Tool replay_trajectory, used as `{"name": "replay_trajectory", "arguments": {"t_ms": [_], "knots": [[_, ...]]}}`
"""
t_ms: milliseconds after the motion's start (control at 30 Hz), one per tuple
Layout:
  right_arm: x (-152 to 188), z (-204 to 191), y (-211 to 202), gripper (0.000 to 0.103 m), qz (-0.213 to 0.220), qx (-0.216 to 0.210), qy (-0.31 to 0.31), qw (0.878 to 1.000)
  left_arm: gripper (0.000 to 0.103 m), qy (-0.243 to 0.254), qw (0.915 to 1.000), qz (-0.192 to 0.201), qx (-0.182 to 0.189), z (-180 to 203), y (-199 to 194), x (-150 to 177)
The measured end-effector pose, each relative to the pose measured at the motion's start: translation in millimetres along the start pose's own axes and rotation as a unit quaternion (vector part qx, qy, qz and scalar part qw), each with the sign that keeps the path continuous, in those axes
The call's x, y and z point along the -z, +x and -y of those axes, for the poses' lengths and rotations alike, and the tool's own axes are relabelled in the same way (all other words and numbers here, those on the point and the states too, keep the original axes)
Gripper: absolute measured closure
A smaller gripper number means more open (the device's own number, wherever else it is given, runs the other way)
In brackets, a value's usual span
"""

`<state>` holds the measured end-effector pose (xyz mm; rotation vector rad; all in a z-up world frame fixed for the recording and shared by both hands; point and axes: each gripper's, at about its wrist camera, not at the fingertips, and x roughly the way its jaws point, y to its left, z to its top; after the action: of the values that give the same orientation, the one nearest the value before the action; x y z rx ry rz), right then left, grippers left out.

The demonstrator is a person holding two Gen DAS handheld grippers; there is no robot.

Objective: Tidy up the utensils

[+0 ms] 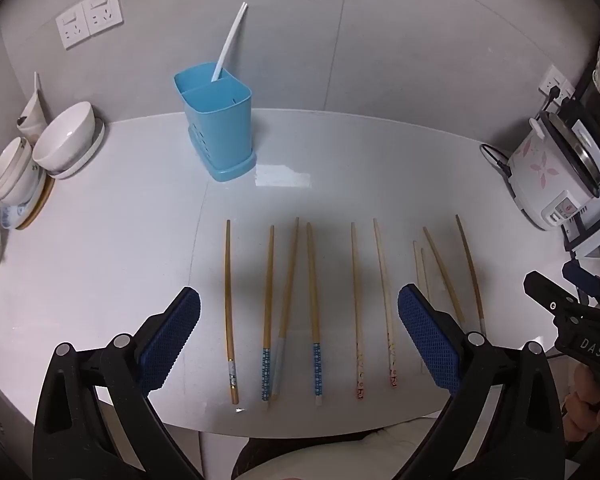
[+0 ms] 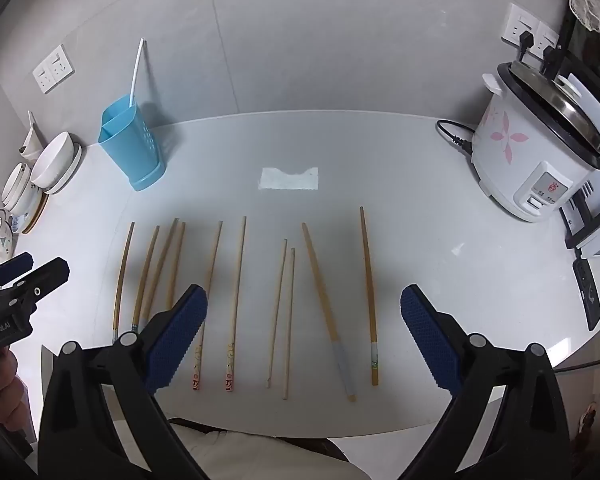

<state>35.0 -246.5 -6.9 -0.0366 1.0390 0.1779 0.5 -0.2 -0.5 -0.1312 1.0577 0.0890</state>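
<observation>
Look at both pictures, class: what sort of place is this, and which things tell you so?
Most likely a home kitchen counter. A rice cooker stands plugged in by the wall, bowls are stacked at the left, and chopsticks lie in a row near a blue holder.

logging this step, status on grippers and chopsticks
Left gripper open, empty. Right gripper open, empty. Chopsticks in a row on table; blue holder holds white pair. Nothing in the way.

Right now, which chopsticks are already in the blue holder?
Only the white pair, standing tilted in the blue holder's back compartment; all the wooden ones lie on the table.
</observation>
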Motion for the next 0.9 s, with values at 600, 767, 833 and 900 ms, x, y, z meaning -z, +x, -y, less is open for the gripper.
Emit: {"name": "replay_trajectory", "arguments": {"t_ms": [600, 767, 833, 900], "knots": [[-1, 0, 9, 0.009, -0.015, -0.002, 0.002, 1.0, 0.006, -0.012, 0.9999, -0.005, 0.0, 1, 8, 6], [-3, 2, 9, 0.01, -0.017, -0.003, 0.002, 1.0, 0.006, -0.013, 0.9999, -0.005, -0.005, 0, 7, 7], [-2, 3, 10, 0.009, -0.019, -0.001, 0.003, 1.0, 0.006, -0.014, 0.9999, -0.005, -0.005, 0, 7, 8], [-2, 3, 11, 0.009, -0.019, 0.0, 0.004, 1.0, 0.006, -0.015, 0.9999, -0.005, -0.005, 0, 7, 7]]}}
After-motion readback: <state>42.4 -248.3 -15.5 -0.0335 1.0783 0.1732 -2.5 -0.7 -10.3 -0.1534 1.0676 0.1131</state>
